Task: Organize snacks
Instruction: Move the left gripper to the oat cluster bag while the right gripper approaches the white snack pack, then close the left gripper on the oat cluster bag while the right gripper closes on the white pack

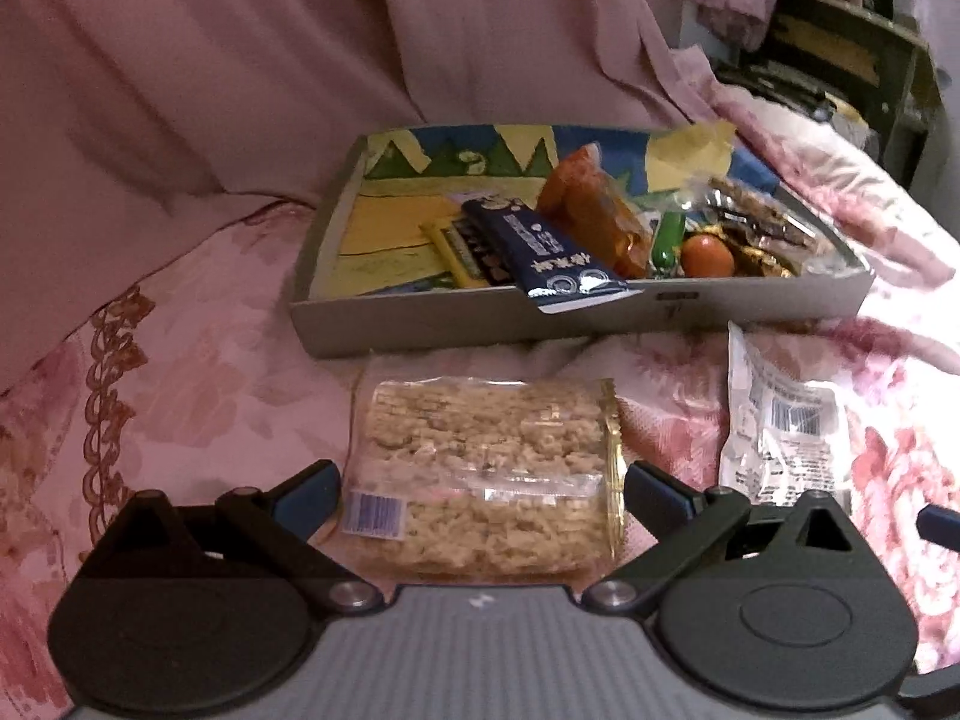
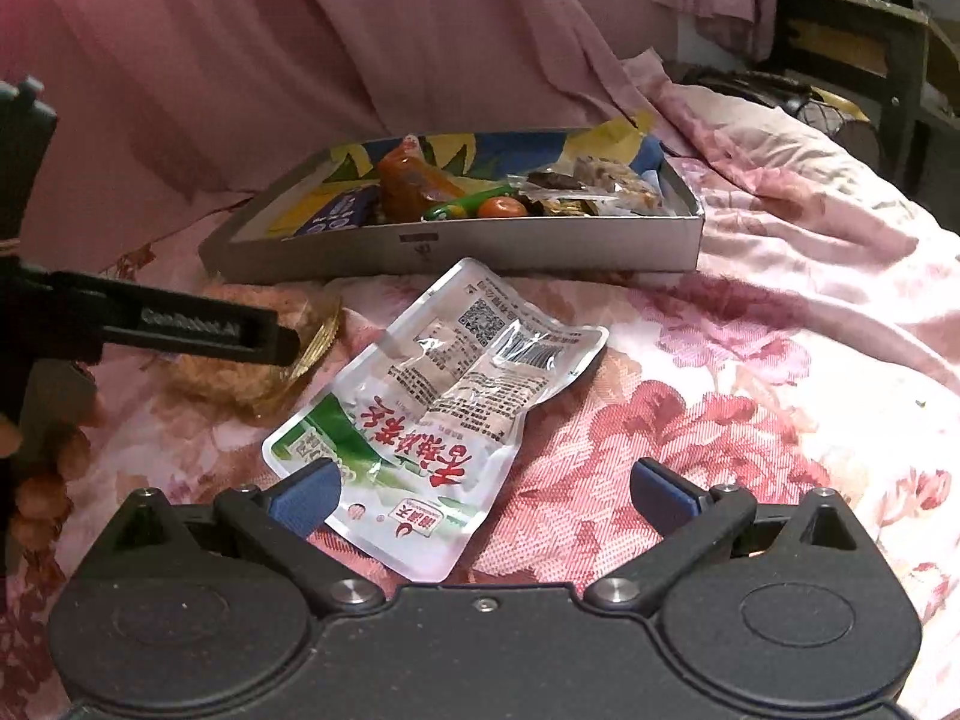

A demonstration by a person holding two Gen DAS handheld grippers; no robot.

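Observation:
A clear pack of puffed rice cake (image 1: 486, 474) lies on the floral bedspread, between the open fingers of my left gripper (image 1: 480, 495), which is wide open around it. A white and green snack pouch (image 2: 438, 402) lies to its right; it also shows in the left wrist view (image 1: 786, 420). My right gripper (image 2: 480, 495) is open over the pouch's near end. A shallow grey box (image 1: 480, 318) behind holds several snacks: a dark blue bar (image 1: 534, 246), an orange pack (image 1: 594, 210), a green candy, an orange round sweet. The left gripper's finger (image 2: 198, 327) shows in the right wrist view over the rice cake (image 2: 258, 372).
The box (image 2: 540, 240) sits on a pink floral bedspread (image 2: 750, 390) with pink draped cloth behind. A dark wooden piece of furniture (image 2: 852, 60) stands at the far right.

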